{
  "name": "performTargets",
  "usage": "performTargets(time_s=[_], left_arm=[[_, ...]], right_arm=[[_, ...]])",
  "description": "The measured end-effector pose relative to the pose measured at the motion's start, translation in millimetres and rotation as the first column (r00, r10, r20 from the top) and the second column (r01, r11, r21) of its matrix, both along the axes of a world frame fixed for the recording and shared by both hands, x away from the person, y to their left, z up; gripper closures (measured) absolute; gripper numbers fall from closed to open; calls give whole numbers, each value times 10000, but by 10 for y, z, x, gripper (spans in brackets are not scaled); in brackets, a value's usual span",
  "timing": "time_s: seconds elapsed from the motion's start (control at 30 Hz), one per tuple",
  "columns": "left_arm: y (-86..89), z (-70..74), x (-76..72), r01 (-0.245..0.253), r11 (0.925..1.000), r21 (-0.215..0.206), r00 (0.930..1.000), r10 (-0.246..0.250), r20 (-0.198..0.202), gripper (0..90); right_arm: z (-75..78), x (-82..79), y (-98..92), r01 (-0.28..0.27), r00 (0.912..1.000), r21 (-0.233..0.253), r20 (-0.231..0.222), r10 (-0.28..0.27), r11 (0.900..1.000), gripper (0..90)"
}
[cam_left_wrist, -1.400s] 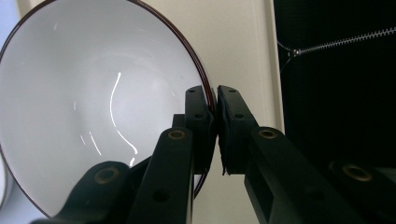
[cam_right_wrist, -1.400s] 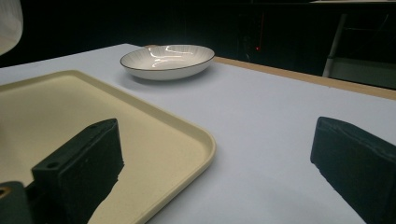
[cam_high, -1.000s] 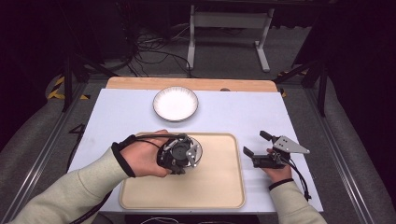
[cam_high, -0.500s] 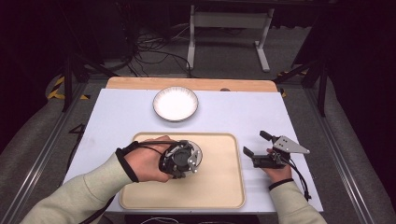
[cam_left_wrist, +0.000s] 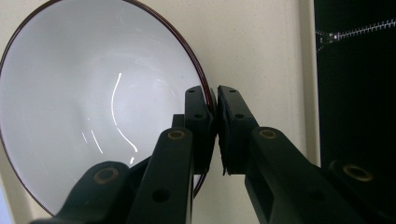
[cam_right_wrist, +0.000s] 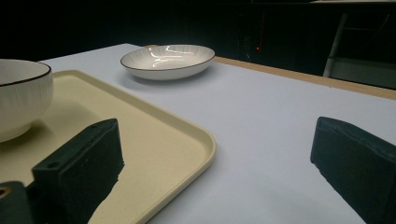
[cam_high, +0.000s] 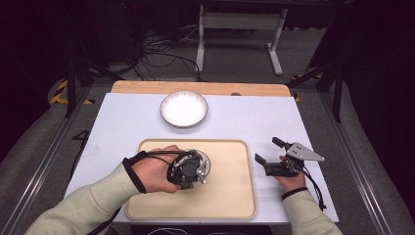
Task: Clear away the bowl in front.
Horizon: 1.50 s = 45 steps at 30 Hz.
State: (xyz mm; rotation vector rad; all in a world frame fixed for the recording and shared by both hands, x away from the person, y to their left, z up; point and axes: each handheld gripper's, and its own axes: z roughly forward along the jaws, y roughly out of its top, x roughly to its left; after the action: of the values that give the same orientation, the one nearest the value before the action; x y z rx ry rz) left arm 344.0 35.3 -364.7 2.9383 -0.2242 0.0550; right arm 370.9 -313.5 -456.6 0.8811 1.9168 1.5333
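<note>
Bowl: rim pinched in my left gripper, over tray; right gripper agape, farther.

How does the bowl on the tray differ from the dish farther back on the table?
The bowl is deep with tall sides; the dish is shallow and wide. The bowl sits on the tray, its rim pinched by the left gripper; the dish rests free on the table. Both are white, ribbed and dark-rimmed.
</note>
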Motion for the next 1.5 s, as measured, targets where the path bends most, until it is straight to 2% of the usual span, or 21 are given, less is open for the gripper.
performTargets(time_s=[0.13, 0.4, 0.5, 0.57, 0.7, 0.83, 0.87, 0.97, 1.07, 1.1, 1.13, 1.17, 1.2, 1.27, 1.3, 1.33, 1.37, 1.5], left_arm=[[6, -12, -4, -41, 10000, -82, 10000, 41, -88, 825], [6, -55, -7, -6, 10000, 45, 9997, 7, -238, 828], [19, -73, -8, -181, 9997, -159, 9992, 175, -362, 829], [24, -75, -14, -243, 9997, -97, 9992, 240, -326, 833], [32, -107, -18, -330, 9987, -392, 9982, 310, -505, 833], [31, -142, -28, -329, 9989, -328, 9976, 308, -614, 832], [30, -150, -36, -309, 9994, -184, 9978, 298, -589, 832], [31, -189, -47, -394, 9989, -262, 9961, 371, -805, 800], [37, -186, -53, -442, 9987, -260, 9958, 420, -814, 783], [37, -186, -53, -442, 9987, -260, 9958, 420, -814, 754], [43, -192, -50, -578, 9976, -385, 9943, 541, -920, 717], [50, -187, -51, -674, 9969, -403, 9943, 637, -858, 682], [50, -187, -51, -674, 9969, -403, 9943, 637, -858, 664], [78, -154, -53, -788, 9941, -746, 9919, 707, -1051, 608], [78, -154, -53, -788, 9941, -746, 9919, 707, -1051, 574], [100, -108, -60, -840, 9915, -996, 9910, 726, -1129, 556], [100, -108, -60, -840, 9915, -996, 9910, 726, -1129, 541], [163, 25, -51, -1086, 9813, -1589, 9883, 894, -1235, 504]], right_arm=[[0, 0, 0, 3, 10000, -6, 4, -3, 10000, 25], [0, 0, 0, 3, 10000, -1, -2, -3, 10000, 26], [0, 0, 0, 7, 10000, -8, 6, -7, 10000, 25], [0, -1, 0, 3, 10000, -18, -2, -3, 10000, 25], [0, 0, 0, 7, 10000, -24, 5, -7, 10000, 25], [0, 0, 1, 7, 10000, -15, 8, -7, 10000, 25], [0, 0, 0, 5, 10000, -21, 0, -5, 10000, 26], [0, 0, 1, 1, 10000, -28, 2, -1, 10000, 25], [0, 1, 1, -3, 10000, -32, 5, 3, 10000, 26], [0, 1, 1, -3, 10000, -34, 6, 3, 10000, 26], [0, 1, 1, -4, 10000, -35, 7, 4, 10000, 26], [0, 1, 1, -5, 10000, -37, 9, 5, 10000, 26], [0, 0, 2, -8, 10000, -36, 7, 8, 10000, 26], [0, 0, 1, -1, 10000, -60, 22, 1, 10000, 26], [0, 0, 1, -1, 10000, -60, 22, 1, 10000, 26], [1, -1, 2, -7, 10000, -35, 6, 7, 10000, 26], [1, -1, 2, -7, 10000, -35, 6, 7, 10000, 26], [1, 1, 2, -9, 10000, -40, 10, 9, 10000, 26]])
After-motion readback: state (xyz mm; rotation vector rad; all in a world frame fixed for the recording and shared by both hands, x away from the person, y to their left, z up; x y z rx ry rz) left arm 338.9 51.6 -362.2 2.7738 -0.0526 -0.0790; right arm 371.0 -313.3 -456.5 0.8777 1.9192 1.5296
